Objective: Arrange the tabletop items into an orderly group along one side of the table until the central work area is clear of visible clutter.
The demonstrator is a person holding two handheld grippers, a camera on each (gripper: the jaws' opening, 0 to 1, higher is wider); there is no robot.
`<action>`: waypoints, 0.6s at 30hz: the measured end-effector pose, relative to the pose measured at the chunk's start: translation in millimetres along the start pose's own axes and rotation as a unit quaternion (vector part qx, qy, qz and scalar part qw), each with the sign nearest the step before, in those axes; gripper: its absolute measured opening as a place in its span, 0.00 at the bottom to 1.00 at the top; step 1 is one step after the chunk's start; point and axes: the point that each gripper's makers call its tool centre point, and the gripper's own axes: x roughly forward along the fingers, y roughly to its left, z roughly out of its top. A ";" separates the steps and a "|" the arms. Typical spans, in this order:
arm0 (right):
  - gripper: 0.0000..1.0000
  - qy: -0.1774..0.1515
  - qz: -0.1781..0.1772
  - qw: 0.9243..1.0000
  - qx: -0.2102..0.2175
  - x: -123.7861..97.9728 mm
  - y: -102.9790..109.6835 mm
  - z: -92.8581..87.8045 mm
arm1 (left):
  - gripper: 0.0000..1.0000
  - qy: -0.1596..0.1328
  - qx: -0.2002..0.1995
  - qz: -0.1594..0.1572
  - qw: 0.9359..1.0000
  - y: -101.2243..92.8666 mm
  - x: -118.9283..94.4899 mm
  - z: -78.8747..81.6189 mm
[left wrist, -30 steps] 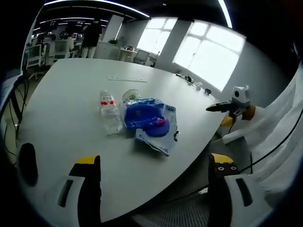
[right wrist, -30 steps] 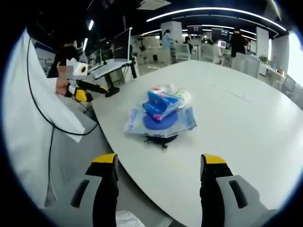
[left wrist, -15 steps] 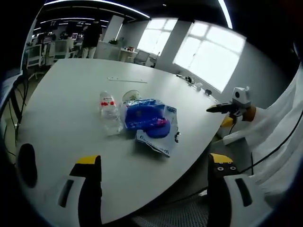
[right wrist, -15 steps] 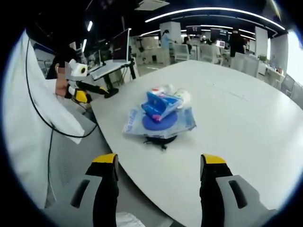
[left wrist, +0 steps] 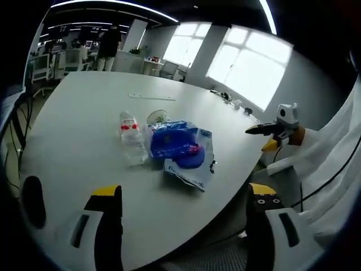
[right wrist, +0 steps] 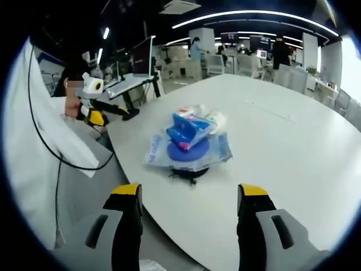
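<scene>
Jaws wide, empty (both grippers); plastic bottle (left wrist: 131, 138) clear in left gripper view, beside blue bag (left wrist: 181, 152).

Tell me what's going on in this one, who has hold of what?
Nobody has hold of anything yet. A person holds both tongs open, short of the white table. The left tongs and right tongs both point at a small pile near the table's edge: a clear plastic bottle lying beside a blue package on a clear plastic bag, with a small cup just behind. The pile sits untouched, so tidying has not visibly begun.
</scene>
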 end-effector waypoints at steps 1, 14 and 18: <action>0.67 0.000 -0.001 1.000 -0.002 1.3 -0.8 1.5 | 0.93 0.000 0.000 0.000 1.000 0.5 0.3 0.6; 0.64 -0.009 0.001 1.000 -0.017 16.0 -6.1 24.7 | 0.88 -0.011 0.011 -0.001 1.000 9.2 6.5 21.8; 0.64 -0.009 0.005 1.000 -0.022 21.9 -5.9 31.5 | 0.86 -0.012 0.016 -0.001 1.000 14.5 8.8 27.4</action>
